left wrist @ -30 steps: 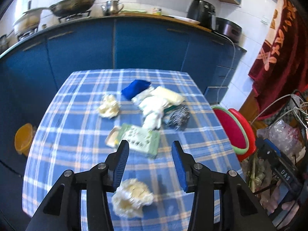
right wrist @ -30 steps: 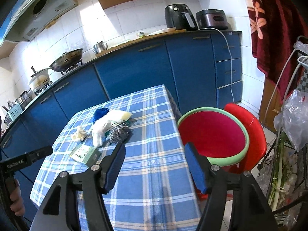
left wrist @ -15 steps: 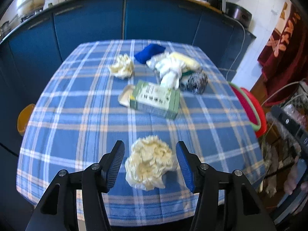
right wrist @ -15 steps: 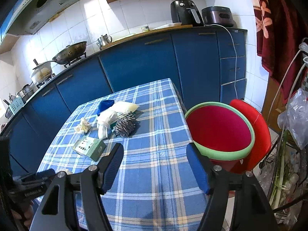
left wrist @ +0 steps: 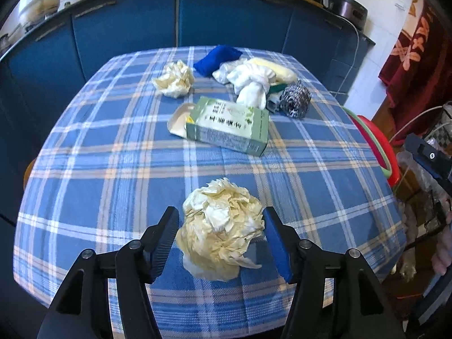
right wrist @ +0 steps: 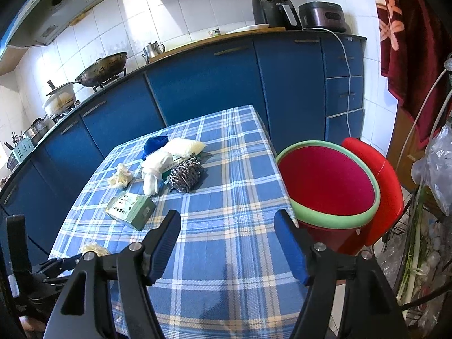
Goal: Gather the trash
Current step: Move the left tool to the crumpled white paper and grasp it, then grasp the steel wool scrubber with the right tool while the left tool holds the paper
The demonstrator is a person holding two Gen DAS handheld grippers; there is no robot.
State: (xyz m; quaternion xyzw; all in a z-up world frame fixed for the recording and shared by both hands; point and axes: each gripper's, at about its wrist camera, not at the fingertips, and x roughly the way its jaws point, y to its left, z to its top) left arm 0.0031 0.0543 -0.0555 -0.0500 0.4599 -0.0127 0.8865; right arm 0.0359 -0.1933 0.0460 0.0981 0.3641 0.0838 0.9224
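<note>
Left gripper (left wrist: 221, 234) low over the near part of the checked tablecloth (left wrist: 113, 169), jaws opening with a crumpled paper ball (left wrist: 221, 233) between them; right pad at or just beside the ball's edge, left pad just clear of it, so no firm grip visible; ball resting on the cloth. Right gripper (right wrist: 227, 243) above the near right part of the table, jaws spread wide with only cloth behind them; nothing held.

Further back on the cloth: green medicine box (left wrist: 228, 127) lying flat, end flap open toward the left; second crumpled paper ball (left wrist: 173, 79) beyond it, well apart from the first; blue cloth (left wrist: 216, 59) near the far edge; white knotted rag (left wrist: 251, 80) touching a pale yellow sponge (left wrist: 278, 69); steel wool scourer (left wrist: 295, 99) just right of the rag, near the box's far corner. Something dark green under the rag and the scourer, possibly a scouring pad, too hidden to say.

Red basin with green rim (right wrist: 329, 186) beside the table's right edge, sitting on a red plastic stool (right wrist: 387, 183), inside bare. Blue cabinets (right wrist: 197, 84) behind the table; wok (right wrist: 103, 69), kettle (right wrist: 152, 49), air fryer (right wrist: 274, 10) and rice cooker (right wrist: 323, 17) on the counter.
</note>
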